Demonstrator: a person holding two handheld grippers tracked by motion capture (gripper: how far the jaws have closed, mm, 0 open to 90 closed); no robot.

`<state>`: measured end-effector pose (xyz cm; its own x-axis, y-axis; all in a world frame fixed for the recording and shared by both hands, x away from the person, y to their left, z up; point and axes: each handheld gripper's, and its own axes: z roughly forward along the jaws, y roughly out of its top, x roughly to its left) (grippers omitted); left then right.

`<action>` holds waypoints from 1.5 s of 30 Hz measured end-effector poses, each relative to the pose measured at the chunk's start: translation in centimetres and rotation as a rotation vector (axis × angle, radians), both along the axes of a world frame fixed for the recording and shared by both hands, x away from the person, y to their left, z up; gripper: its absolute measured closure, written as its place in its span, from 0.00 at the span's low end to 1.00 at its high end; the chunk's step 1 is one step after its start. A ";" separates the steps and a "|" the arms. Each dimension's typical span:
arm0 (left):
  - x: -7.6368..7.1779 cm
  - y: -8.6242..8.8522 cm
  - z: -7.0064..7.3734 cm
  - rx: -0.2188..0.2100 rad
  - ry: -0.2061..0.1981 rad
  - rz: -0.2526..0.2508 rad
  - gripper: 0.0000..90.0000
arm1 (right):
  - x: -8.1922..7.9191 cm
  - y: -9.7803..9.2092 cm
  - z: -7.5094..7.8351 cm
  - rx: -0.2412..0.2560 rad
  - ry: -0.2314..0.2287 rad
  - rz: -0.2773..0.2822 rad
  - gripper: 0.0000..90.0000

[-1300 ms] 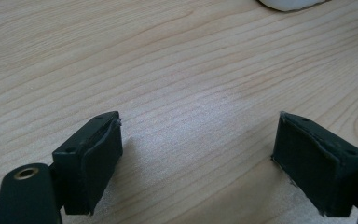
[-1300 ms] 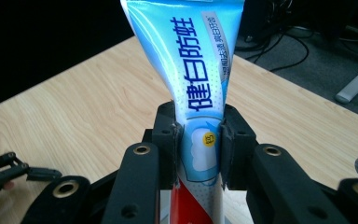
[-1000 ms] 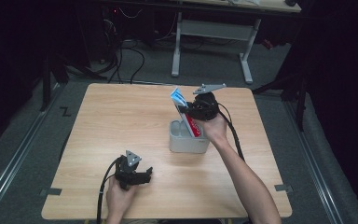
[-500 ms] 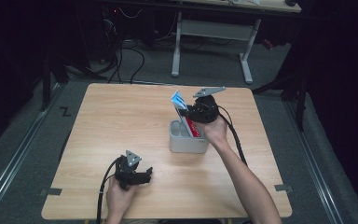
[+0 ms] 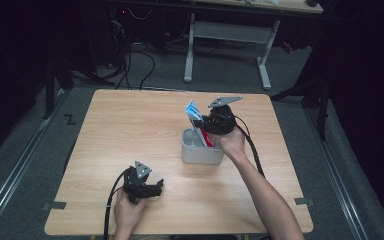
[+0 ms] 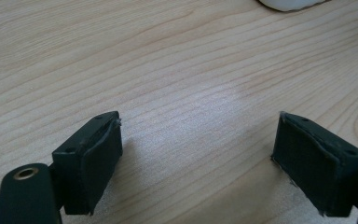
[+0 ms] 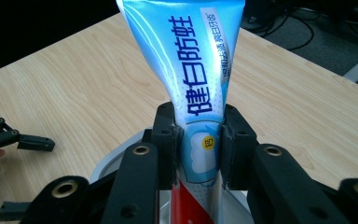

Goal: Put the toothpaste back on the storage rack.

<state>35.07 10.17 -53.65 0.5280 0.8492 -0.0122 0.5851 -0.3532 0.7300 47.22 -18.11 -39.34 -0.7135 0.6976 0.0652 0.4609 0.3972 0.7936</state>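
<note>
A blue, white and red toothpaste tube (image 7: 191, 70) stands tilted with its lower end inside a grey cup-like holder (image 5: 200, 152) near the middle of the wooden table (image 5: 130, 130). My right gripper (image 7: 199, 144) is shut on the tube's lower part, just above the holder's rim; in the high view the tube (image 5: 195, 114) pokes up beside the right gripper (image 5: 215, 122). My left gripper (image 5: 150, 189) rests low on the table near the front edge, jaws wide open on bare wood (image 6: 196, 140).
The holder's pale rim (image 6: 289, 3) shows at the top of the left gripper view. Beyond the table lie a grey floor, cables and a desk frame (image 5: 230, 35). Floor rails run along both sides.
The right gripper and tube have shifted slightly; the tube still stands in the holder. The left gripper has not moved.
</note>
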 end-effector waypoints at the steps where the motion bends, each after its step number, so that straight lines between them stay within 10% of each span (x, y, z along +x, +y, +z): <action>1: 0.0 0.0 0.0 0.000 0.001 0.000 0.18 | -0.1 0.0 0.0 0.000 0.005 0.001 0.79; 45: 0.1 0.0 0.0 -0.001 0.002 0.000 0.18 | -1.3 -0.7 -0.5 -0.026 -0.026 0.020 0.78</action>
